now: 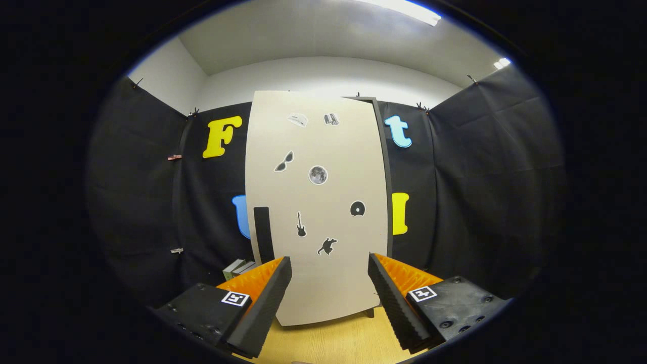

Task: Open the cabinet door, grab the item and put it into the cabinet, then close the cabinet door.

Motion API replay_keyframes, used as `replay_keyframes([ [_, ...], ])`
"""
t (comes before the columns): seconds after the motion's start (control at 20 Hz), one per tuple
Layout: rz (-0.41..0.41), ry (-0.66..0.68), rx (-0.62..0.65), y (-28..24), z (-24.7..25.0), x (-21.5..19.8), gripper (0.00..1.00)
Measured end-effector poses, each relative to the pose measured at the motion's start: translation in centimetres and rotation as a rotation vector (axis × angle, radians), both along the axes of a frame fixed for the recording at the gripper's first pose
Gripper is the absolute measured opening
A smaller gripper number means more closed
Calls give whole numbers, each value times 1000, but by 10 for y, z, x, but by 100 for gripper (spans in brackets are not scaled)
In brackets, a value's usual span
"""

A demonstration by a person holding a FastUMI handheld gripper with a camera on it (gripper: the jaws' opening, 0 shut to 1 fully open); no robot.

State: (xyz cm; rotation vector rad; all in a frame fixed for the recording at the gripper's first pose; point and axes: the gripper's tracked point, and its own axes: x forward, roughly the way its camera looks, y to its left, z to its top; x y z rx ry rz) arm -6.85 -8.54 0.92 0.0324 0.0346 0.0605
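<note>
tool [329, 283]: fingers spread, nothing between them
cabinet door [318, 202]: shut, stickers on it, just ahead of tool
handle [263, 234]: black, door's left edge
worktop [328, 344]: wood, under cabinet

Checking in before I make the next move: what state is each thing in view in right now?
Cabinet door: looks shut or nearly so, upright, facing the gripper.
Door handle: black vertical bar near the door's left edge, untouched.
Gripper: open, fingers spread wide, nothing between them, short of the door.
Books: lying beside the cabinet's lower left, behind the left finger, not picked up.
Table: wooden, bare patch between the fingers.
</note>
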Motion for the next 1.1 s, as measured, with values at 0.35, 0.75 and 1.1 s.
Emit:
replay_keyframes([
  [0.35, -15, -13, 2, -3, 4, -7, 98],
  [0.75, -15, -28, 0, -1, 10, -16, 98],
  [1.1, -18, -19, 6, -5, 8, -24, 98],
])
